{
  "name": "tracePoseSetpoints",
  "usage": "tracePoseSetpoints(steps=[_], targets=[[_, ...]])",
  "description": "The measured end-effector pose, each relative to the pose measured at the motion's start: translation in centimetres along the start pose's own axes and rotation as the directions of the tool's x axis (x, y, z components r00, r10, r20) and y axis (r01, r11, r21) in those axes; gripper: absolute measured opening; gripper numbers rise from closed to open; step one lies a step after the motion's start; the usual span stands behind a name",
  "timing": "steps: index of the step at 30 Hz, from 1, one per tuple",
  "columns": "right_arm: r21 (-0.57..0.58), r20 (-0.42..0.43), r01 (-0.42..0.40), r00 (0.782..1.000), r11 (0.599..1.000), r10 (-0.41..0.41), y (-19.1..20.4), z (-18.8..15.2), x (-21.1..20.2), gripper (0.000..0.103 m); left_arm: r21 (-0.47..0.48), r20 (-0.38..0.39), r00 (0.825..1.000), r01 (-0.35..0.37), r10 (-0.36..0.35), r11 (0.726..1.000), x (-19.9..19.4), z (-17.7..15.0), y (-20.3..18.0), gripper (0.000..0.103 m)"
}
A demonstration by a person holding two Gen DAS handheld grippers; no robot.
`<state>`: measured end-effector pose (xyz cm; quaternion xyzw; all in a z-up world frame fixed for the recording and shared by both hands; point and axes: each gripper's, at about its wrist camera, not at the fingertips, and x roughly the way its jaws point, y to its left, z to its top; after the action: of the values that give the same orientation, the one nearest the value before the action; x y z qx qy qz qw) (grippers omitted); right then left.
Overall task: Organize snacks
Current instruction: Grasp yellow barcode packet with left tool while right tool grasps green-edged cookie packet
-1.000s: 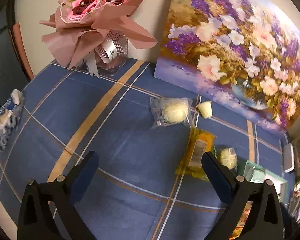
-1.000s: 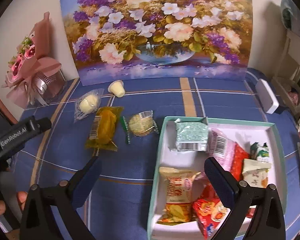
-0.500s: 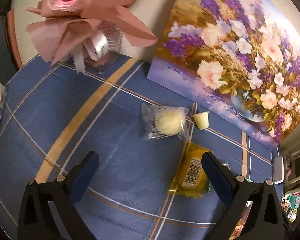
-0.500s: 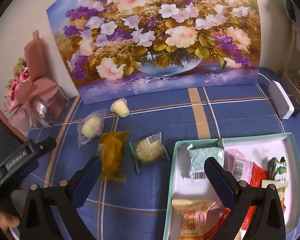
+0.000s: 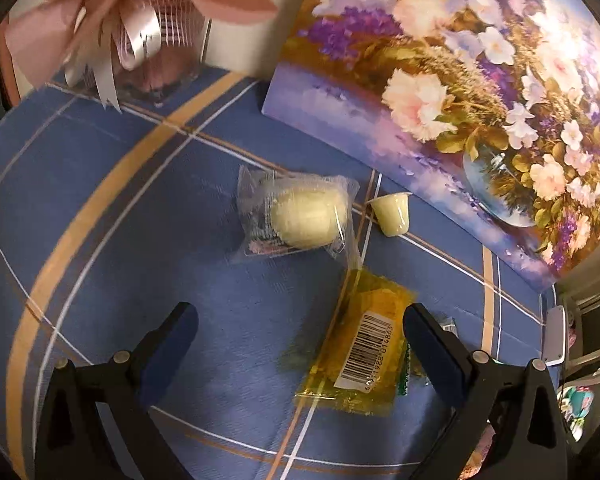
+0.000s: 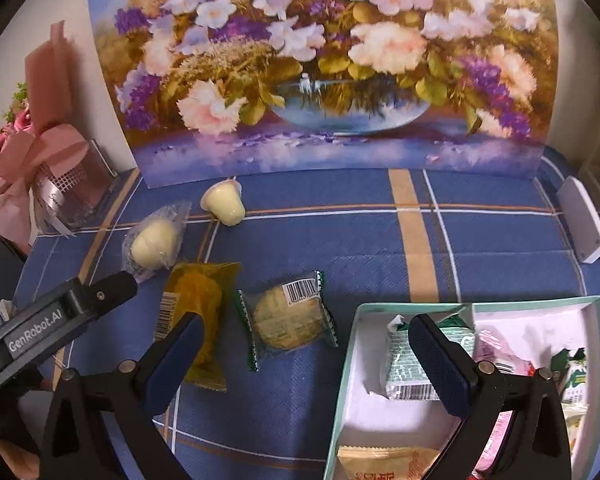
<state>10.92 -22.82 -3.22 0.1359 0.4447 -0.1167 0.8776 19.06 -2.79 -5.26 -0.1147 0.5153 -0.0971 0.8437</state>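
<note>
Loose snacks lie on the blue plaid cloth. A clear-wrapped pale bun point(image 5: 306, 216) point(image 6: 154, 242) sits beside a small jelly cup point(image 5: 392, 214) point(image 6: 224, 204). Nearer lie a yellow packet point(image 5: 360, 344) point(image 6: 198, 304) and a green-edged round cake point(image 6: 288, 316). My left gripper point(image 5: 300, 328) hangs open just short of the bun, the yellow packet by its right finger; in the right wrist view its finger point(image 6: 60, 316) points at the bun. My right gripper point(image 6: 306, 340) is open above the round cake. A mint-rimmed white box point(image 6: 346, 360) at the right holds several packets.
A flower painting point(image 6: 332, 64) leans on the wall behind the snacks. A pink bouquet in a clear vase point(image 6: 52, 176) point(image 5: 140, 32) stands at the back left. A white device point(image 6: 584, 220) lies at the far right.
Both grippers have moved forward and lower towards the snacks. The bun and yellow packet now loom larger before the left gripper; the round cake now lies between the right gripper's fingers.
</note>
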Motion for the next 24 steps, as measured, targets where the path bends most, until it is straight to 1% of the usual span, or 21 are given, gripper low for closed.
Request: tracePoseSetpoints(steps=[7,11,14,18,20,24], targets=[[-0.022,-0.007,0.027,1.000,0.999,-0.027,0.1,0.6,1.0,0.103,0.017,0.004,1.000,-0.004,0.004,1.000,0.4,0.1,-0.5,0.102],[-0.022,-0.030,0.060,0.998,0.998,-0.061,-0.3,0.8,1.5,0.103,0.035,0.002,1.000,-0.007,0.006,0.999,0.7,0.2,-1.0,0.102],[0.002,-0.049,0.082,0.995,0.997,-0.082,-1.1,0.9,1.8,0.103,0.049,-0.017,1.000,0.004,-0.003,0.999,1.4,0.1,-1.5,0.102],[-0.001,-0.070,0.124,0.990,0.992,-0.123,-1.8,0.9,2.1,0.103,0.063,-0.044,0.999,0.002,0.000,0.998,2.6,-0.4,-2.2,0.102],[-0.005,-0.084,0.162,0.983,0.987,-0.162,-1.9,1.1,1.9,0.103,0.062,-0.060,0.998,0.015,-0.011,0.998,3.1,-0.7,-2.5,0.102],[-0.033,-0.068,0.213,0.974,0.976,-0.215,-2.1,1.7,1.0,0.103,0.042,-0.077,0.996,0.057,-0.054,0.997,3.4,-0.9,-2.8,0.102]])
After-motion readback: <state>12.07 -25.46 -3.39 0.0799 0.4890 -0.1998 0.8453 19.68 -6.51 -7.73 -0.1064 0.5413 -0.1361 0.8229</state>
